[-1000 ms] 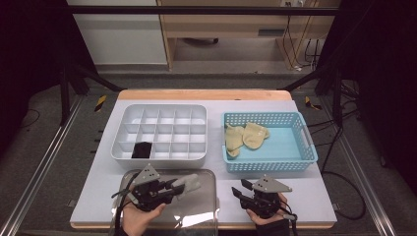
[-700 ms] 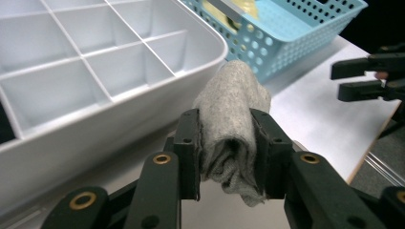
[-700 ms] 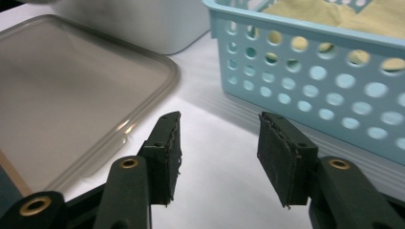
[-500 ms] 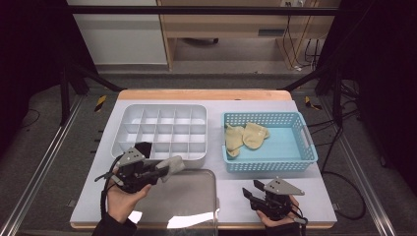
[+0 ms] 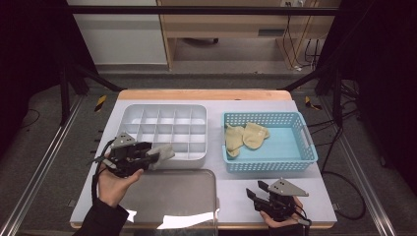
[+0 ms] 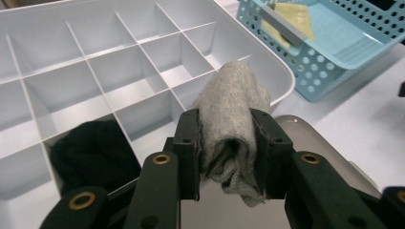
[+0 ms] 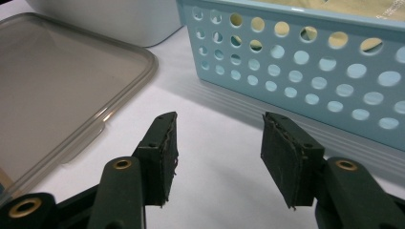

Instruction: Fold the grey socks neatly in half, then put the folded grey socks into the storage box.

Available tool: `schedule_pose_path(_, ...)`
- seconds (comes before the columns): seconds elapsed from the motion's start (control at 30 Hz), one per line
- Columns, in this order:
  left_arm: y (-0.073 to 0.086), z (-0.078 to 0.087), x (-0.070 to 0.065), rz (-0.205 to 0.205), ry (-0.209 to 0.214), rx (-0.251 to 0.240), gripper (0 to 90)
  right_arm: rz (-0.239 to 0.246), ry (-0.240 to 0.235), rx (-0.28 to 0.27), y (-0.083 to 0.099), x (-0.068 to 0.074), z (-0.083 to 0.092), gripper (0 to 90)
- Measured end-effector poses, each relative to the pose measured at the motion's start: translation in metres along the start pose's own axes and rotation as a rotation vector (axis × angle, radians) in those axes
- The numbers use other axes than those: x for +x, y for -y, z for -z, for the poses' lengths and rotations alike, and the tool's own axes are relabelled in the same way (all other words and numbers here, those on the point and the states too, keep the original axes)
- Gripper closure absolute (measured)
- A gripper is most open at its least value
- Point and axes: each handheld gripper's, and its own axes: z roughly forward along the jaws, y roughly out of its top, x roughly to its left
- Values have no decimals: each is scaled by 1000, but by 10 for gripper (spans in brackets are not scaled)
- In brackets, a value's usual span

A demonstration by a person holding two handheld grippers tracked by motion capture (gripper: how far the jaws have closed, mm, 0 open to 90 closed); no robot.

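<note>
Divided tray point(image 5: 164, 129) lies left of basket point(image 5: 268, 142), lid point(image 5: 169, 196) before the tray.

The left gripper point(image 5: 153, 155) now sits higher and farther to the left than a second ago. It has left the clear lid point(image 5: 167, 196) and holds the rolled grey sock point(image 5: 162, 152) over the near rim of the white divided tray point(image 5: 196, 158), close above the black sock point(image 6: 93, 148) in the corner compartment. That black sock is now covered by the gripper in the high view. The right gripper point(image 5: 254, 191) has slid a little to the right along the table edge, and its jaws have just been opening, with nothing between them.
</note>
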Motion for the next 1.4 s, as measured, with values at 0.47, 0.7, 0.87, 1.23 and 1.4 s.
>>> schedule_pose_path(0.47, -19, -15, 24, 17, -78, 82, 658, -4, -6, 9, 1, -1, -1, 464)
schedule_pose_path(0.7, -23, -30, 36, 16, -113, 168, 658, -1, -9, 15, 2, -1, -2, 465)
schedule_pose_path(0.87, -23, -39, 38, 27, -108, 215, 658, 4, -18, 17, 2, 0, -4, 464)
schedule_pose_path(1.23, -23, -63, 41, 32, -113, 292, 659, 3, -21, 25, 3, -1, -5, 462)
schedule_pose_path(1.4, -24, -61, 43, 16, -116, 316, 662, 1, -21, 32, 4, -1, -7, 461)
